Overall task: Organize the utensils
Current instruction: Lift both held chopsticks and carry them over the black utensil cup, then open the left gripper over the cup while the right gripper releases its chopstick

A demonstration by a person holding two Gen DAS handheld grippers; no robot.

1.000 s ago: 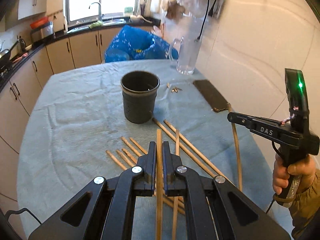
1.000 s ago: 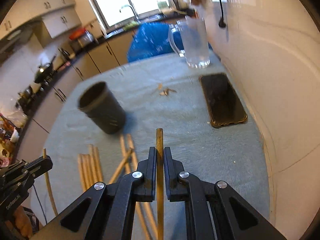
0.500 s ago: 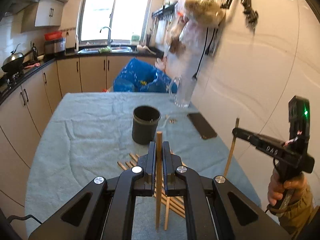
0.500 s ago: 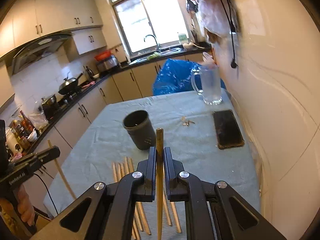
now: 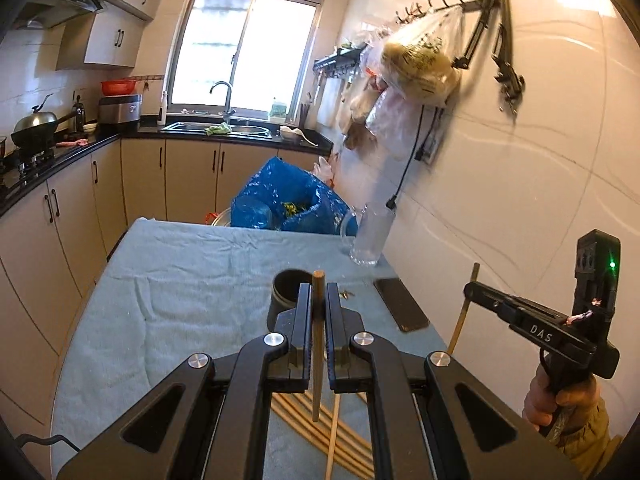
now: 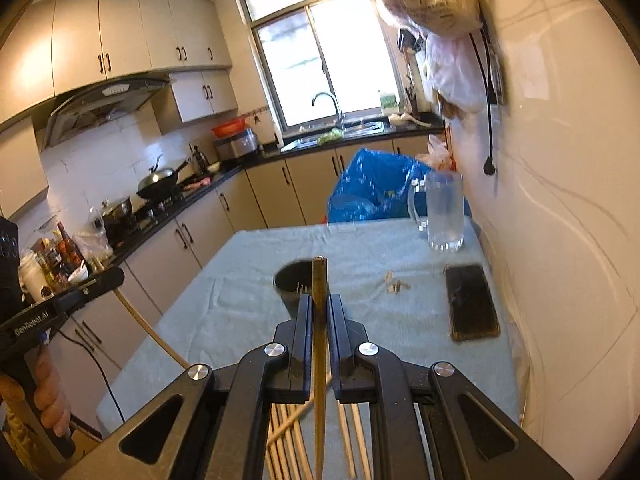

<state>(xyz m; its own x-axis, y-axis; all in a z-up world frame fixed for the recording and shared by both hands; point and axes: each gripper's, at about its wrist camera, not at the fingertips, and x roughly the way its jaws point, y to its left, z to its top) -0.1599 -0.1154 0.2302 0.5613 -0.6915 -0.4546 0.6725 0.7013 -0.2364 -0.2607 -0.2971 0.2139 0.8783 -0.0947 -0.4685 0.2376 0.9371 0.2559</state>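
We see a bright window (image 5: 248,48) at top centre above the sink (image 5: 218,128), beige cabinets (image 5: 60,216) along the left, a range hood (image 6: 104,100) at upper left, and a white wall (image 5: 520,160) filling the right

Left gripper (image 5: 318,300) and right gripper (image 6: 320,308) seemingly raised level, jaws clamped nearly closed.

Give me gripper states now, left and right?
Left gripper: closed on a wooden chopstick, lifted off the table.
Right gripper: closed on another chopstick, also lifted.
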